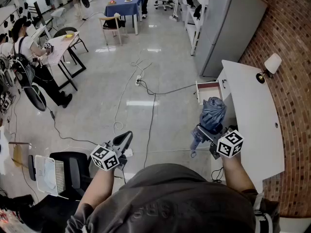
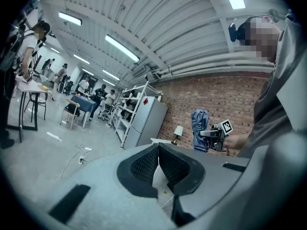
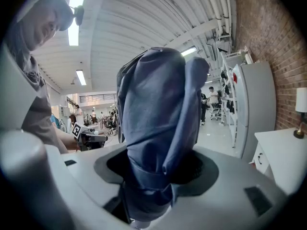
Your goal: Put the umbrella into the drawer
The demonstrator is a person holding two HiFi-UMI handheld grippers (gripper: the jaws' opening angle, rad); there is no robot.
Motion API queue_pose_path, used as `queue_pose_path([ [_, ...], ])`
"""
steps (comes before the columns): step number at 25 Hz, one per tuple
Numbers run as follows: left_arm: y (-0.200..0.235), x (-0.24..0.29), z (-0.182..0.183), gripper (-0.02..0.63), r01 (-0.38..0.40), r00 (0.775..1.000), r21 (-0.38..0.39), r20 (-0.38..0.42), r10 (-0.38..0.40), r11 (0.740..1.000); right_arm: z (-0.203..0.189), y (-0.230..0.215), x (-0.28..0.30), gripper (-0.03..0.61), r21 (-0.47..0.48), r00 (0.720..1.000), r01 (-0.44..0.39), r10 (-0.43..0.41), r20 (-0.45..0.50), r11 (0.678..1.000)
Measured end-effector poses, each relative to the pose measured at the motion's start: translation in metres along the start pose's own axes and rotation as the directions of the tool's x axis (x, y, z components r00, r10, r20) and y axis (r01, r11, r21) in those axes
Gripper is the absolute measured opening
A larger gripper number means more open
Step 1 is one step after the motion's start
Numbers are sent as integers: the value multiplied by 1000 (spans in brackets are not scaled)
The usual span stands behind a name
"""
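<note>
Right gripper point(image 1: 210, 136) is clasping the folded umbrella point(image 1: 213, 111), its length pointing toward the open drawer point(image 1: 208, 89) ahead; left gripper point(image 1: 127, 136) is idling closed.

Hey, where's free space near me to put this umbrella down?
The desk is bare from the lamp back toward you. The open drawer beside it looks empty too. Cables cross the floor to its left.

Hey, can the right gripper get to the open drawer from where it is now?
Probably yes: the right gripper, shut on the umbrella, sits just short of the open drawer, with nothing standing between them.
</note>
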State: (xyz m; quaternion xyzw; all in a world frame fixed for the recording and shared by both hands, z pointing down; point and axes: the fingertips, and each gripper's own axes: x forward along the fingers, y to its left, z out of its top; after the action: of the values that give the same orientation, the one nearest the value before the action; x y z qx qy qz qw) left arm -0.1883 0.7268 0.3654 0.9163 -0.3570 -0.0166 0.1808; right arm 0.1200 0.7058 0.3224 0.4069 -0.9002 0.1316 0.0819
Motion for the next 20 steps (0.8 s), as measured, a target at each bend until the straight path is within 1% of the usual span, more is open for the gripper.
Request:
queue_pose_path([
  [12, 0, 11, 0, 6, 12, 1000, 10, -11, -12, 1000, 0, -7, 1, 261, 4, 1000, -1, 1, 6, 1000],
  [16, -8, 31, 5, 6, 10, 1000, 19, -15, -10, 1000, 6, -24, -6, 262, 10, 1000, -11, 11, 13, 1000],
  [20, -22, 52, 9, 6, 14, 1000, 28, -8, -14, 999, 12, -35, -18, 262, -11, 1000, -24, 24, 14, 1000],
])
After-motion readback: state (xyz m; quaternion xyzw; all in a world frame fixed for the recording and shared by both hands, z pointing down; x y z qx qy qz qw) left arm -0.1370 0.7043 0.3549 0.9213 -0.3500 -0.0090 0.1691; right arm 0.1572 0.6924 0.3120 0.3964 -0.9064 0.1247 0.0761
